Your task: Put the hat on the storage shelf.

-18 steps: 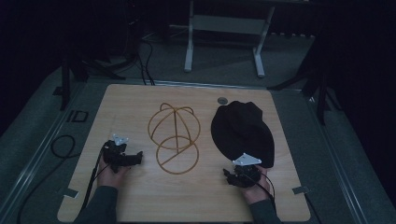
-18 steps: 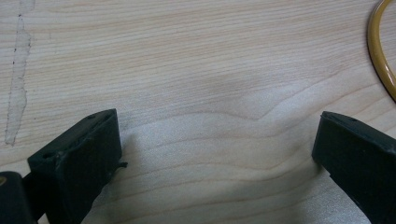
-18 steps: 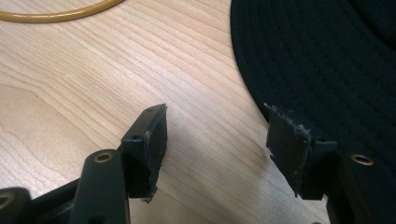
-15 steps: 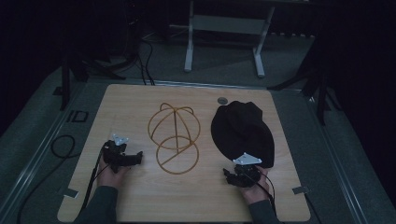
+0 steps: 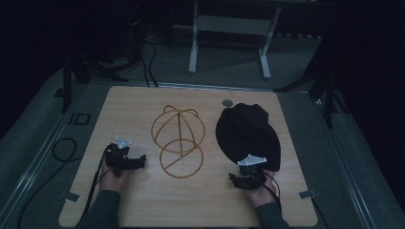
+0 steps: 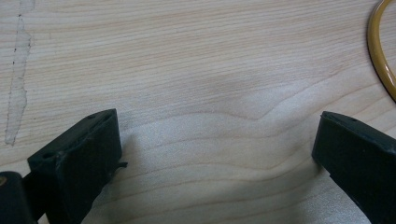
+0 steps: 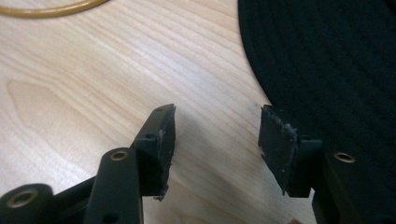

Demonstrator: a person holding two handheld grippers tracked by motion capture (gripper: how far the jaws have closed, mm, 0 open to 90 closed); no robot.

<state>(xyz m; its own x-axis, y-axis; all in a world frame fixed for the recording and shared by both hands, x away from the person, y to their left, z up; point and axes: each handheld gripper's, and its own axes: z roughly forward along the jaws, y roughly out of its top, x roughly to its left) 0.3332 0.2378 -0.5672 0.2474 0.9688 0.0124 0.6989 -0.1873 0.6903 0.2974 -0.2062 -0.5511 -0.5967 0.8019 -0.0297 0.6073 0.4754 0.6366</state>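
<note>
Left gripper (image 5: 138, 162) is rested low on the tabletop (image 5: 143, 109) at the left, held by 1 hand (image 5: 113, 177); in the left gripper view its jaws are spread wide, nothing is held between them, bare wood is seen in the gap. Just right of it the wire cap frame (image 5: 178, 141) is laid flat near the tabletop middle, a golden arc of it is caught at the edge of the left gripper view (image 6: 380, 51). Frame is not touched by either gripper.

Further right the black cap (image 5: 247, 133) is laid on the tabletop, well apart from the frame, brim edge toward the person. Right gripper (image 5: 239, 180) is placed just beside that near edge; in the right gripper view the jaws are parted to a moderate gap and are empty, the cap fabric (image 7: 327, 70) is seen just beyond the right-hand jaw, seemingly not yet pinched.

Step in hand is judged to be a grasp of the cap edge by the right gripper, likely for fitting over the frame. For a clean grasp, 1 jaw should be slid under the brim and the other kept on top, then closed on the stiff edge, not on loose crown fabric. Frame is best steadied by the left gripper so it is not dragged.
</note>
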